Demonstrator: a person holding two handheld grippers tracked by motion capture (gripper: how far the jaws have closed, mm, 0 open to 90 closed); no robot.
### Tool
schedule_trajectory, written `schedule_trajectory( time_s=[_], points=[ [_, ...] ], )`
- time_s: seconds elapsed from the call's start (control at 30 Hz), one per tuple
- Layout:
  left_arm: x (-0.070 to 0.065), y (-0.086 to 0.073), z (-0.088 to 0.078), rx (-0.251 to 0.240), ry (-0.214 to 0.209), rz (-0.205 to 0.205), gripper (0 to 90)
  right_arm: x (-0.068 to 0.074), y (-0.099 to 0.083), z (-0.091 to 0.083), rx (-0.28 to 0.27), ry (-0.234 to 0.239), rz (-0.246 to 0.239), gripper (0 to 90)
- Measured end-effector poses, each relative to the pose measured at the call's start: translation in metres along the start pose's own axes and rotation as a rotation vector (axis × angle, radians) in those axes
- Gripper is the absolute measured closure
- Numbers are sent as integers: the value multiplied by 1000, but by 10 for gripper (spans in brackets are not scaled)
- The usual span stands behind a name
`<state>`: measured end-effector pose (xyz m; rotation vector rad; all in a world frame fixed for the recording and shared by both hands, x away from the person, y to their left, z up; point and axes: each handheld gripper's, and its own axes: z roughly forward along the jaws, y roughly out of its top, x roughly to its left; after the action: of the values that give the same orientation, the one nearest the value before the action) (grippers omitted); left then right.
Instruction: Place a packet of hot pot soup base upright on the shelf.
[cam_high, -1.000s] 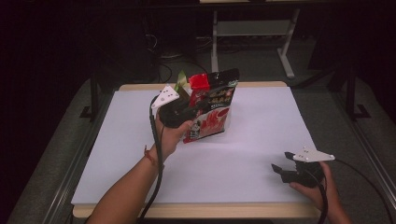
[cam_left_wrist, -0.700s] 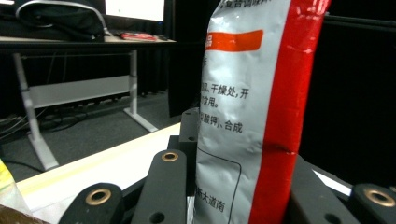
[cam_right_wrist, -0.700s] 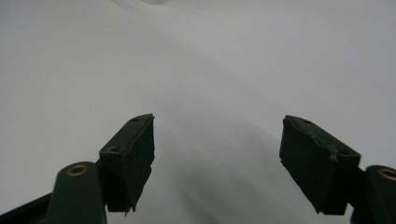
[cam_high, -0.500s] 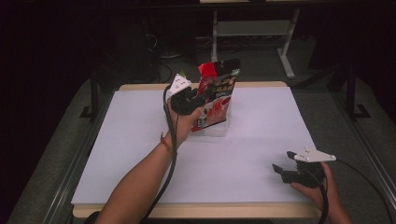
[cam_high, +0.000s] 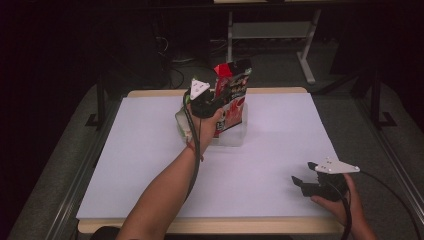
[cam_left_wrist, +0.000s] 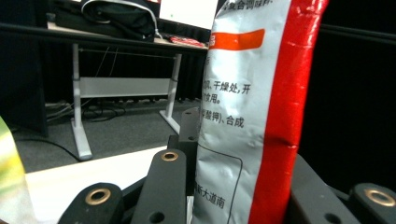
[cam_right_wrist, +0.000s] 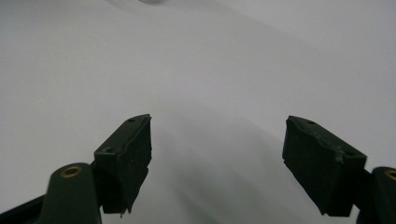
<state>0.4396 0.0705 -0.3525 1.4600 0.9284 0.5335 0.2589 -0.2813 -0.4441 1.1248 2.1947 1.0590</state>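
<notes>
Holding a red-and-silver snack bag (cam_high: 232, 97) upright in my left tongs (cam_high: 212, 102), pads clamped on it, I have it over the clear plastic bin (cam_high: 235, 135) near the counter's (cam_high: 280, 125) far edge. My right tongs (cam_high: 306, 181) rest near the near right corner; their jaws have just been opening, nothing between them.

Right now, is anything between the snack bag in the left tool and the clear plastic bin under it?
Nothing visible: the snack bag stands upright over the clear plastic bin, clamped in the left tool.
</notes>
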Motion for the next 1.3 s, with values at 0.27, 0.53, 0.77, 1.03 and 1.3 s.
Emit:
schedule_trajectory(
  time_s=[0.27,0.53,0.77,1.03,1.3],
  points=[
    [-3,-24,15,17,35,-35,730,0,0,-1,-3,0,-3,233],
    [-5,-26,5,90,-67,75,686,1,-1,0,4,6,-7,235],
    [3,-27,2,234,-149,175,607,2,-1,1,13,14,-7,236],
    [6,-37,8,513,-188,320,484,2,-2,2,22,28,-10,237],
    [9,-36,-5,565,-225,348,460,1,-3,2,32,28,-9,236]
  ],
)
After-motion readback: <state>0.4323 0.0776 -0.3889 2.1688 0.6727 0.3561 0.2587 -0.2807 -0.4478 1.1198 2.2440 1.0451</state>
